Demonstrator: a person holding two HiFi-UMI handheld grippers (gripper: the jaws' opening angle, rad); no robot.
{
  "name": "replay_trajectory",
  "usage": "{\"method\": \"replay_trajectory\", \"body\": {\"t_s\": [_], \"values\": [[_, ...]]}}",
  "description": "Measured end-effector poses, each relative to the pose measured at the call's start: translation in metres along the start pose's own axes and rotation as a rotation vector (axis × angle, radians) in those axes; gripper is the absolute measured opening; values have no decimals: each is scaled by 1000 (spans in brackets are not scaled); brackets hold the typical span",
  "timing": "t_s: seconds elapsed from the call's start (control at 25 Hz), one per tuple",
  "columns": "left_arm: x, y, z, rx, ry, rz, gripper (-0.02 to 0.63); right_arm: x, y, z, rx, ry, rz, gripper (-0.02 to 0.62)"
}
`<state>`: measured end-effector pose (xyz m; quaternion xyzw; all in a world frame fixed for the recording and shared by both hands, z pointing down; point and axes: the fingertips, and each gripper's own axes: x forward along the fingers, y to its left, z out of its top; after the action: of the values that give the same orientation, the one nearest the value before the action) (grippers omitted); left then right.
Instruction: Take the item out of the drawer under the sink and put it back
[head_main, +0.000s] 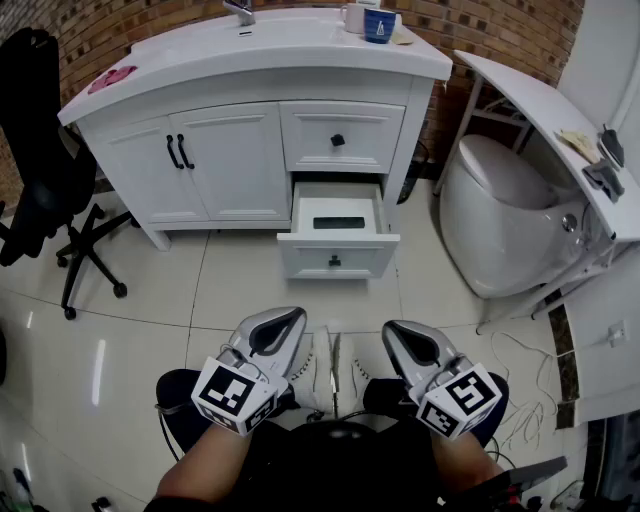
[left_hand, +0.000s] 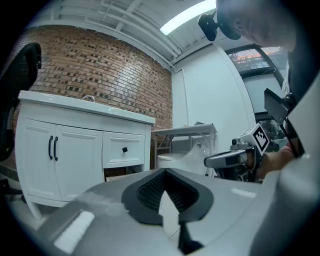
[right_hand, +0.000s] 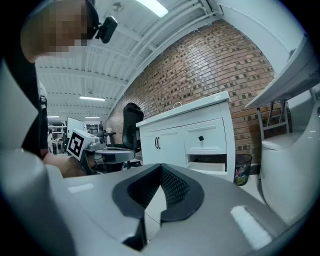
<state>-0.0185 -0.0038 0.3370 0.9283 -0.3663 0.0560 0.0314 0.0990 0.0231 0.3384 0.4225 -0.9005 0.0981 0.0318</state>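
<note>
My left gripper (head_main: 288, 320) and right gripper (head_main: 398, 333) hover side by side, fingers shut on nothing, well back from the open drawer (head_main: 337, 262) of the sink cabinet (head_main: 230, 165), where a dark flat item (head_main: 338, 222) lies midway.

Your head camera looks steeply down; both gripper cameras face level, sharing the vanity (head_main: 240, 160) far beyond their jaws.

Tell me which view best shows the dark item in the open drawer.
Head view: it looks down into the open drawer, with the dark item lying inside. Both gripper views catch only the drawer's edge from the side, its contents hidden.
</note>
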Motion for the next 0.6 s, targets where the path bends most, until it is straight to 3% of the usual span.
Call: {"method": "replay_trajectory", "body": {"t_s": [0.6], "values": [[12,13,-1,8,5,14,6,10,-18,7,-35,-8,-17,7]]}}
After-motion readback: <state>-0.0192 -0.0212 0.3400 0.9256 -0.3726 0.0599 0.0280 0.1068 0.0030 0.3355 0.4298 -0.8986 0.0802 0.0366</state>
